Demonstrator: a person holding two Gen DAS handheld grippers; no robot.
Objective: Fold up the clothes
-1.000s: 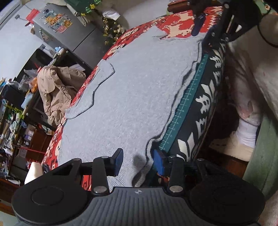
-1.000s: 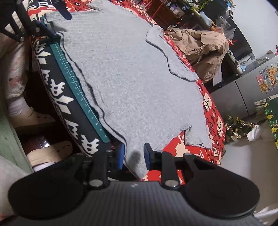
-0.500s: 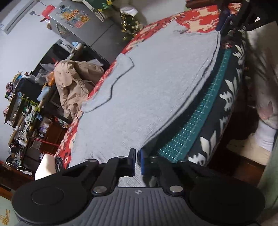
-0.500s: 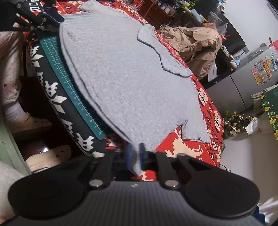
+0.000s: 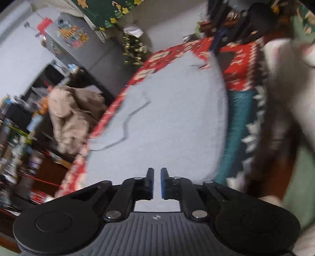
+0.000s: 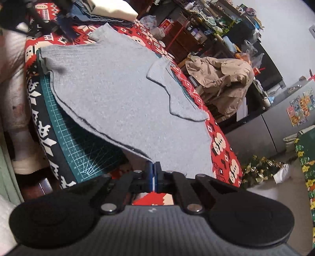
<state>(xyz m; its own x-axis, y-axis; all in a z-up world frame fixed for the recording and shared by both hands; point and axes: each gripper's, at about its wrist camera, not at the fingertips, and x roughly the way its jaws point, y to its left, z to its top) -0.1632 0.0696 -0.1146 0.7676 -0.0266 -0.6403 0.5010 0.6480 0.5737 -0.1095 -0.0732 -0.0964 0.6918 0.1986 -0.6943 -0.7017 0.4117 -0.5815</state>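
A grey knit sweater (image 6: 118, 94) lies spread on a red patterned table cover (image 6: 218, 143), one sleeve folded over its body (image 6: 173, 94). My right gripper (image 6: 153, 169) is shut on the sweater's near edge and holds it lifted above the green cutting mat (image 6: 67, 134). In the blurred left wrist view my left gripper (image 5: 157, 177) is shut on the same sweater (image 5: 173, 122) at its near edge, also lifted. Each gripper appears at the far end of the other's view.
A beige jacket (image 6: 220, 78) hangs on a chair beyond the table. A grey fridge (image 6: 275, 116) and cluttered shelves (image 6: 206, 21) stand behind. Folded clothes (image 6: 110, 11) lie at the table's far end. The person's pale trousers (image 6: 11, 84) are at the near side.
Both grippers closed on the sweater's near edge and lifted it off the mat, carrying it up and over toward the far side. The left view has become blurred.
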